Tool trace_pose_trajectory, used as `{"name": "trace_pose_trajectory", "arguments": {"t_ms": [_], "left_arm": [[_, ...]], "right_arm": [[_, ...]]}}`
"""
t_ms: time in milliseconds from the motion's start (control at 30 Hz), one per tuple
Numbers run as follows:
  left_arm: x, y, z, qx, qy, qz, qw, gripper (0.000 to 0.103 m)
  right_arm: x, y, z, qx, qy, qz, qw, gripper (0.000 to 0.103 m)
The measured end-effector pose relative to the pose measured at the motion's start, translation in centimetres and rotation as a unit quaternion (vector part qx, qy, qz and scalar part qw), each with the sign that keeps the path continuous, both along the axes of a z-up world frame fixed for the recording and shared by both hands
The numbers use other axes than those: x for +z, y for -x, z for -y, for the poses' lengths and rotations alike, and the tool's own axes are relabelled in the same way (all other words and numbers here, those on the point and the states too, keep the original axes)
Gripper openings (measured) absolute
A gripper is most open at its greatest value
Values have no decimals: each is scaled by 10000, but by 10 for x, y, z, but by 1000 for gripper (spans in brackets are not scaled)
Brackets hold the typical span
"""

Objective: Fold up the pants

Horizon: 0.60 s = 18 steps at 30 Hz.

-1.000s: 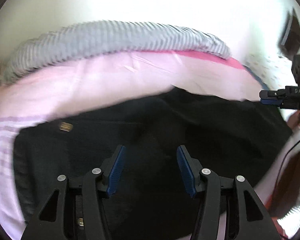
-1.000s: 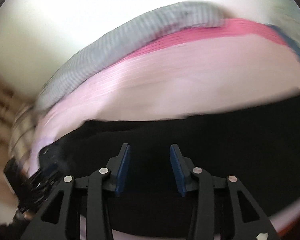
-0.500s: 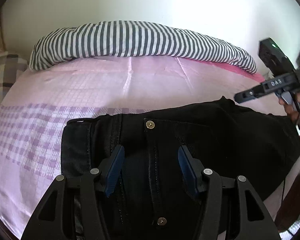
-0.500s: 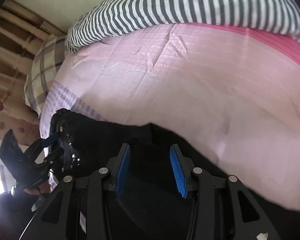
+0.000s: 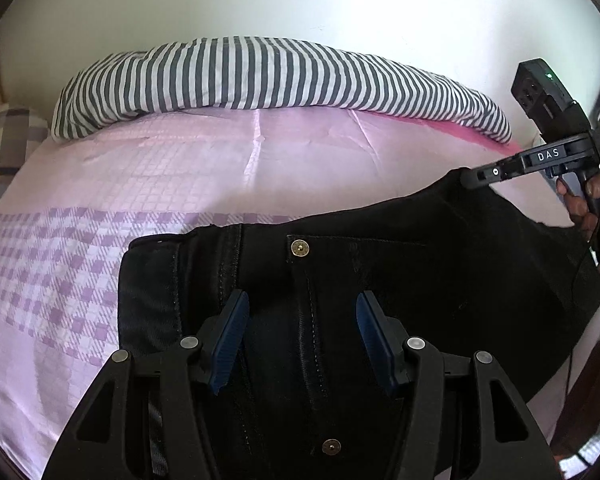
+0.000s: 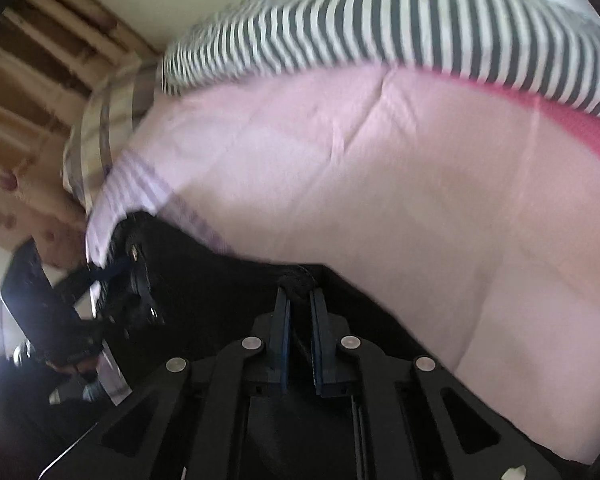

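Note:
Black pants (image 5: 400,280) lie on a pink checked bed sheet (image 5: 160,184), waistband to the left, brass buttons showing. My left gripper (image 5: 300,312) is open, its blue pads hovering over the fly area. My right gripper (image 6: 299,294) is shut on the far edge of the pants (image 6: 228,292), pinching a fold of black cloth. It also shows in the left wrist view (image 5: 472,178), at the pants' upper right edge. The left gripper shows in the right wrist view (image 6: 112,276) at the waistband end.
A grey-and-white striped pillow (image 5: 280,76) lies along the far side of the bed against a white wall. A plaid pillow (image 6: 100,136) and a wooden headboard (image 6: 32,92) are at the left. The sheet has a pink band (image 6: 588,136) near the striped pillow.
The right gripper has closed on the pants' far edge; it was open half a second ago. The left gripper has steadied over the waistband and stays open.

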State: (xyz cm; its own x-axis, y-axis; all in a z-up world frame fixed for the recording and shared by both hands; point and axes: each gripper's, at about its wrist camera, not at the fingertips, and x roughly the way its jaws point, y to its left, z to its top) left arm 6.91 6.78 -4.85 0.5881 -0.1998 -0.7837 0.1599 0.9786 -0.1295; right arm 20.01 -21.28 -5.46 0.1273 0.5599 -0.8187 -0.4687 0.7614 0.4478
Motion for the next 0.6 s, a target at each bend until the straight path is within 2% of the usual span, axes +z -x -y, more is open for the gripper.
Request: {"name": "trace_pose_trajectory", "arguments": {"t_ms": [100, 233, 500, 600], "left_arm": [[0, 0, 1, -21, -37, 12, 10000, 57], [-1, 0, 2, -52, -106, 23, 9999, 57], [-6, -2, 14, -131, -587, 39, 9982, 57], [-2, -2, 16, -83, -606, -38, 9981, 57]], "right_arm": [[-7, -8, -4, -79, 164, 62, 9998, 6], [-24, -16, -6, -168, 242, -73, 9995, 6], [-29, -11, -13, -348, 584, 57, 9977, 8], [-19, -8, -10, -537, 609, 40, 9967, 13]]}}
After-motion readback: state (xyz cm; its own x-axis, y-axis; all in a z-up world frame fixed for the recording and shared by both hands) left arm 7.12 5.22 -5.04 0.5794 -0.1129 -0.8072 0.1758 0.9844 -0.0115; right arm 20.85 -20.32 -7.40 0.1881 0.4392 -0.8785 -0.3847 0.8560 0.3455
